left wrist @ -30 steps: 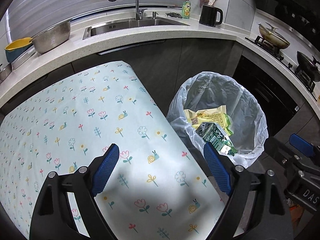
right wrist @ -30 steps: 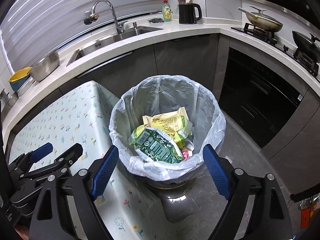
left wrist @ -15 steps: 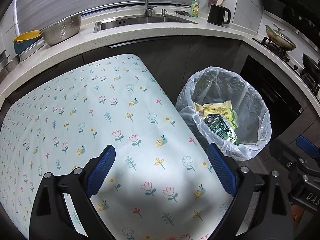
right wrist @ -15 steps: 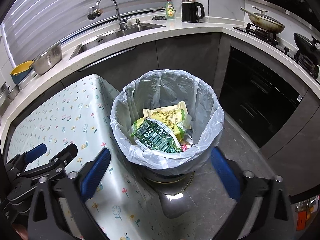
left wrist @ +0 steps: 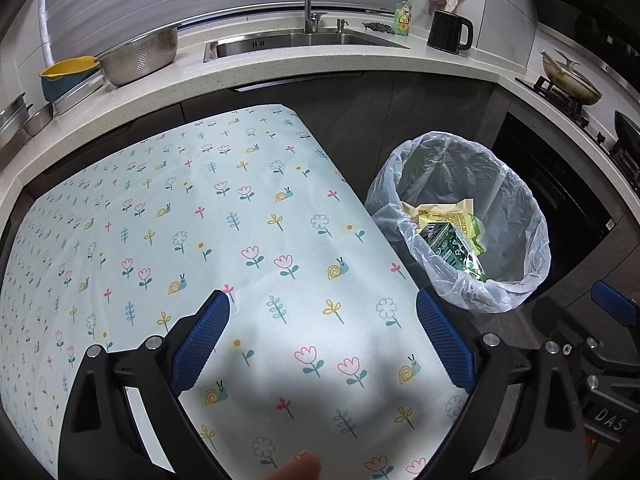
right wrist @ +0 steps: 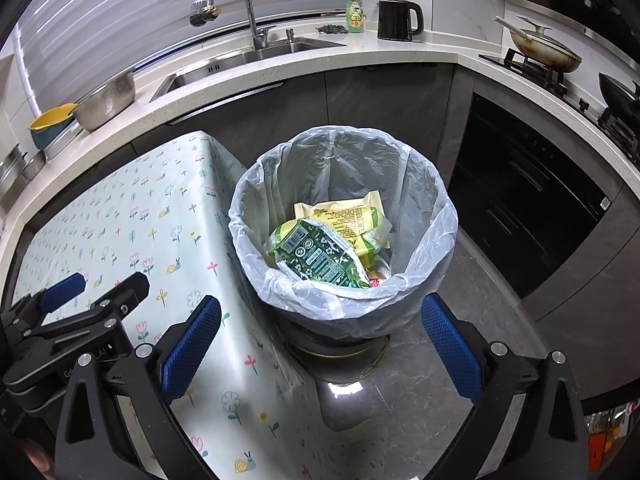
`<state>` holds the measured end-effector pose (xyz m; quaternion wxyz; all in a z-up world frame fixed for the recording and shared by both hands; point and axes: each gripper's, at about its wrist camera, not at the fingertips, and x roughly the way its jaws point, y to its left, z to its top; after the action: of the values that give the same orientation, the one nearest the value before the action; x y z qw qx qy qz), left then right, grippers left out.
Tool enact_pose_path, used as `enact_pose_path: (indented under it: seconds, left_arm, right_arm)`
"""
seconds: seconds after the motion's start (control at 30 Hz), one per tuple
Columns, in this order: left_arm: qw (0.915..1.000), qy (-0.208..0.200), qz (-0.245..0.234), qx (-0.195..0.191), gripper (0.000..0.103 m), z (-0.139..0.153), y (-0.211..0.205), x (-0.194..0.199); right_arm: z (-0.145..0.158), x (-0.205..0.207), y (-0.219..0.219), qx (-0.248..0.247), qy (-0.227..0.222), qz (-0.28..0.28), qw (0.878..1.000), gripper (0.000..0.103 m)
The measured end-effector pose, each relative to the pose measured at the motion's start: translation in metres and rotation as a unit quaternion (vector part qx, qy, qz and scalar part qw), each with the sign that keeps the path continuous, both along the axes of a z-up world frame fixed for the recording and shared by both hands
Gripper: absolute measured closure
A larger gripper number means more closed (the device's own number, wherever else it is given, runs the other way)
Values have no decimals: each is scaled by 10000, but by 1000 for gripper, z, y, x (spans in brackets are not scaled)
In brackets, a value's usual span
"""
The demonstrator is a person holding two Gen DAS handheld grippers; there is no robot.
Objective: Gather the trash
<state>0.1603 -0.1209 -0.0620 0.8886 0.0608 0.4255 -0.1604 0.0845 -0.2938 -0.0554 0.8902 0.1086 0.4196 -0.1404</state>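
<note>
A round trash bin (right wrist: 424, 248) with a pale plastic liner stands on the floor beside the table. Inside lie a green wrapper (right wrist: 316, 256) and a yellow wrapper (right wrist: 344, 216). My right gripper (right wrist: 320, 308) hovers above the bin's near rim, open and empty. My left gripper (left wrist: 322, 308) is open over the flowered tablecloth (left wrist: 200, 240) with nothing between its blue pads (left wrist: 200, 344). From the left wrist view the bin (left wrist: 520, 240) is off to the right of the table, and the green wrapper (left wrist: 452, 248) shows inside it.
A curved white counter (left wrist: 280, 80) runs behind, with a sink (left wrist: 288, 40), steel colander (left wrist: 140, 54), soap bottle (left wrist: 404, 14) and black jug (left wrist: 448, 32). A stove with pans (right wrist: 544, 52) and a dark oven (right wrist: 520, 216) are at the right. A person's fingertip (left wrist: 300, 466) shows at the bottom.
Both grippers' jaws have spread wider. The left gripper drifted back over the table, so the bin sits further right in its view. The right gripper barely moved.
</note>
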Motion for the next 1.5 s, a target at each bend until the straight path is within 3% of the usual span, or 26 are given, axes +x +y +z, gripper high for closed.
enact_pose_path:
  seconds: [1.5]
  left_arm:
    - [9991,-96,376,152,11,5,12,-20]
  right_arm:
    - [1,-10,20,-286,44,335,9990,6]
